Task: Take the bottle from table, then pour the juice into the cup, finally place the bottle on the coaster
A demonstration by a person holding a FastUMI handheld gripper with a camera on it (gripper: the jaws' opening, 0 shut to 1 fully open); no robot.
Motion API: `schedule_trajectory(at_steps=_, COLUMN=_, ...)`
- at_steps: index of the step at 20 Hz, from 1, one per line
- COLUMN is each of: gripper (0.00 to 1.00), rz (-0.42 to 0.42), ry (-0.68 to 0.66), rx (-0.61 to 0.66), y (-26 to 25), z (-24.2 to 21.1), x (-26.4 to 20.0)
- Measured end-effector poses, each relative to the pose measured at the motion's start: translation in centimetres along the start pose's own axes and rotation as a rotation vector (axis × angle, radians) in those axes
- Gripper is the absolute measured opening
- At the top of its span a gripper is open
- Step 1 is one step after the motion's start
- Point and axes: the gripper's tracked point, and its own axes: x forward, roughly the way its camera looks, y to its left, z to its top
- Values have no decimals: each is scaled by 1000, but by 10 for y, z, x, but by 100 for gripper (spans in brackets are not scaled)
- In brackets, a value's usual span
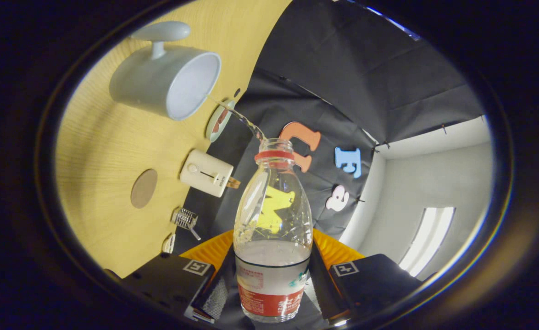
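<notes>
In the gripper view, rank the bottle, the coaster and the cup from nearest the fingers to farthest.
1. bottle: clamped between the fingers of the gripper, tilted and pouring a thin stream.
2. coaster: round brown disc on the table, beyond the fingers.
3. cup: farthest along the table, catching the stream.

Bare table (99, 151) between cup (166, 80) and coaster (143, 188)

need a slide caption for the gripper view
Gripper shut on a tilted bottle, pouring a thin stream into the cup on the wooden table.
</notes>
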Motion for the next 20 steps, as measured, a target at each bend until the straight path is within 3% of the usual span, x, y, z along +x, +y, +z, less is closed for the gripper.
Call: schedule_trajectory(at_steps=20, gripper=81, rz=-44, ry=-54, rx=-180, y=-14, z=16, x=-6)
